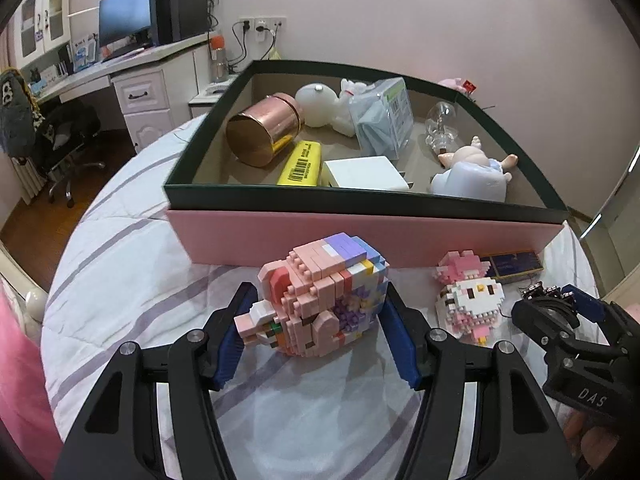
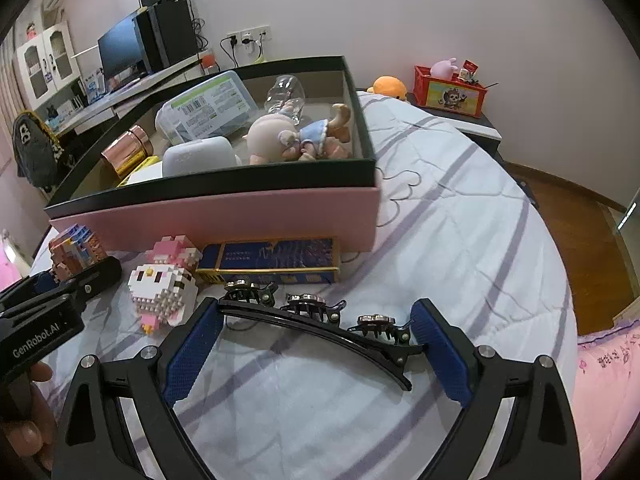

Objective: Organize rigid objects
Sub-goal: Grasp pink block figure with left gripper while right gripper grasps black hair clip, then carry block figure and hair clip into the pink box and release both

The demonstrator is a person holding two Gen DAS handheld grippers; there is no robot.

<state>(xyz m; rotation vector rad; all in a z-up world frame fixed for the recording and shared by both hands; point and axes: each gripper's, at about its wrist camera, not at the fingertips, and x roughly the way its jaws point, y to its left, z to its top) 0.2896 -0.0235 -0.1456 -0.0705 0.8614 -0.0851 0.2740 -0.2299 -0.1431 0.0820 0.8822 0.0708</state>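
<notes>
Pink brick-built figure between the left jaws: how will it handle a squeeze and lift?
The brick figure is probably rigid but brittle: its small studded bricks may pop off under pressure. It looks light. The protruding arm piece by the left gripper seems most likely to snap.

A box (image 1: 360,236) is sitting on the bed (image 1: 132,264), at its far side. A brick figure (image 1: 320,300) is lying just near of the box, a smaller brick figure (image 1: 468,304) to its right. Further right, a flat case (image 2: 272,260) is lying against the box wall, hair clips (image 2: 316,320) near of it.
</notes>
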